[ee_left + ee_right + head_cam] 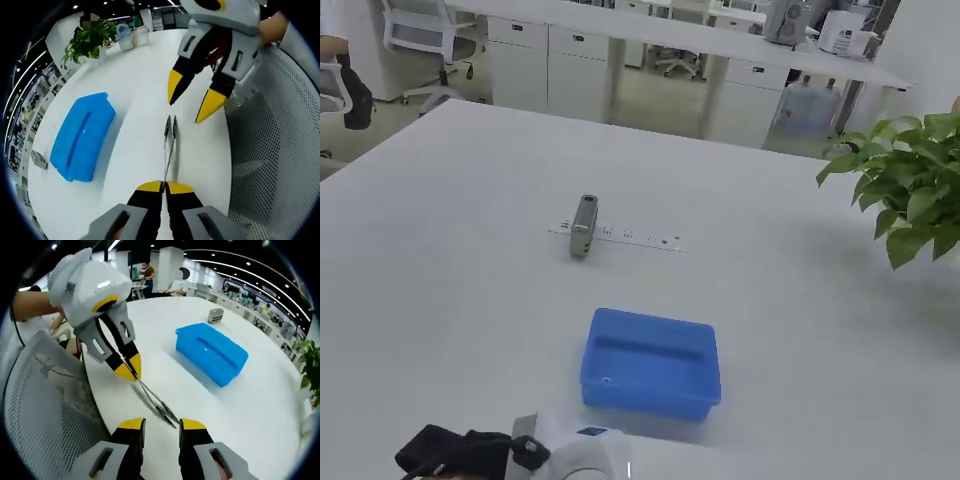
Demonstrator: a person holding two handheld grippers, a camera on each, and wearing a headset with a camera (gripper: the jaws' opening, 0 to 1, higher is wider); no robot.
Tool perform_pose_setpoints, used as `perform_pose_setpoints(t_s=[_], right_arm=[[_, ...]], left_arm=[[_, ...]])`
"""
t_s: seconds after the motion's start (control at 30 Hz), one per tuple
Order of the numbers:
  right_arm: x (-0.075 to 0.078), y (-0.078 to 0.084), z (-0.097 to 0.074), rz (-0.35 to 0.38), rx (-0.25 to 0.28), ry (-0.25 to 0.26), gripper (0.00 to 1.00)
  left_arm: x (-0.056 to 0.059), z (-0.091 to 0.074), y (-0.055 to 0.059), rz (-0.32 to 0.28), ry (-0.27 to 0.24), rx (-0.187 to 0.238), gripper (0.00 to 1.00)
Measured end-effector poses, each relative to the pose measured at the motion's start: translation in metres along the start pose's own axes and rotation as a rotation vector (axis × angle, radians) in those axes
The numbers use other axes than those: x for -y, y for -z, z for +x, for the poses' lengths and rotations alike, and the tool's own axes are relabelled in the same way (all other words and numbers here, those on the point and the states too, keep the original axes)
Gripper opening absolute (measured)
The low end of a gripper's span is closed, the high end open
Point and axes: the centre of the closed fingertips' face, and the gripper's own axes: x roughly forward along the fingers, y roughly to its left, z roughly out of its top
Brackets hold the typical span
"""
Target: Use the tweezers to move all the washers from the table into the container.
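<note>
Tweezers point(167, 160), slim silver metal, tips slightly parted, left claw point(165, 186) clamped on joined end, right claw point(162, 424) apart

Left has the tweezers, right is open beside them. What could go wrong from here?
1. The left gripper pinches the thin metal tweezers by one end only, so they may swivel or slip if the open right gripper grabs them.
2. This is near the white table edge, beside a grey mesh chair; dropped tweezers could fall off.
3. The tiny washers lie beyond the blue plastic container, making each carry long.
</note>
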Motion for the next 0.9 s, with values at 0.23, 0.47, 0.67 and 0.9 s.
perform_pose_setpoints(t_s=[0.23,0.47,0.67,0.9], right_arm=[[0.015,-0.001,-0.015,0.111,0.042,0.04,0.27],[0.023,-0.018,-0.03,0.2,0.122,0.057,0.33],[0.034,-0.024,-0.03,0.235,0.157,0.097,0.43],[0.049,-0.026,-0.041,0.293,0.202,0.16,0.62]], left_arm=[[-0.006,0.002,0.003,-0.033,-0.029,0.013,0.08],[-0.016,-0.011,0.007,-0.195,-0.097,0.075,0.28],[-0.029,-0.035,0.0,-0.413,-0.179,0.214,0.44],[-0.045,-0.072,0.004,-0.641,-0.299,0.349,0.78]])
